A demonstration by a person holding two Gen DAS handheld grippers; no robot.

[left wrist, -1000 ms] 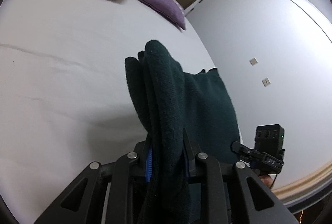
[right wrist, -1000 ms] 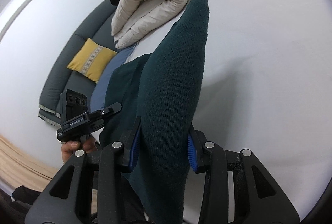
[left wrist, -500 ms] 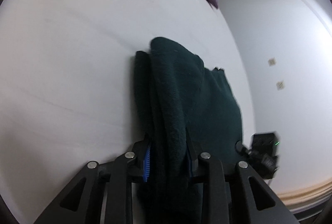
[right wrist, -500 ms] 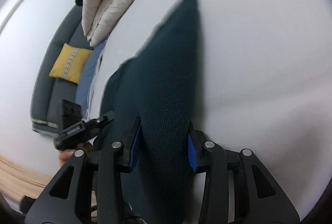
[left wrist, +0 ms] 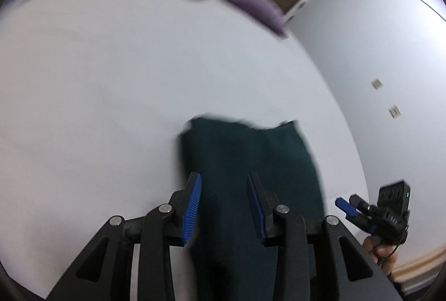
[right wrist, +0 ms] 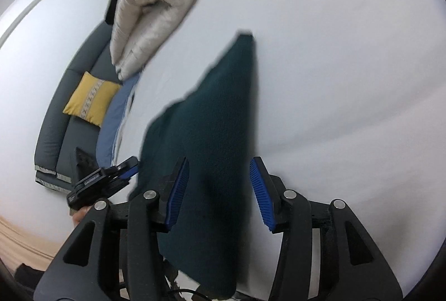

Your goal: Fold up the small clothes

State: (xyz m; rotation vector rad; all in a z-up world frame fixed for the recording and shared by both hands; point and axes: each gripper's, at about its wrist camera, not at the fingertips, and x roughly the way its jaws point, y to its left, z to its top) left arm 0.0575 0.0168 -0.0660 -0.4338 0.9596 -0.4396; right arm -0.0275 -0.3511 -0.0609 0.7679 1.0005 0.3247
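Note:
A dark green knitted garment (left wrist: pixel 251 161) lies folded flat on the white bed (left wrist: pixel 111 92). My left gripper (left wrist: pixel 224 181) is open just above its near edge, with nothing between the blue pads. In the right wrist view the same garment (right wrist: pixel 211 120) stretches away from my right gripper (right wrist: pixel 218 164), which is also open over its near end. Each gripper shows in the other's view: the right one (left wrist: pixel 373 209) at the garment's right, the left one (right wrist: pixel 103 178) at its left.
A rolled cream duvet (right wrist: pixel 150 8) and a purple pillow (left wrist: pixel 256 5) lie at the far end of the bed. A grey sofa (right wrist: pixel 61 117) with a yellow cushion (right wrist: pixel 92 97) stands beyond the bed's left side. A white wall (left wrist: pixel 376 50) is on the right.
Both grippers lowered the garment onto the bed, then opened and let go of it. The raised folds now lie flat. The views are blurred with motion.

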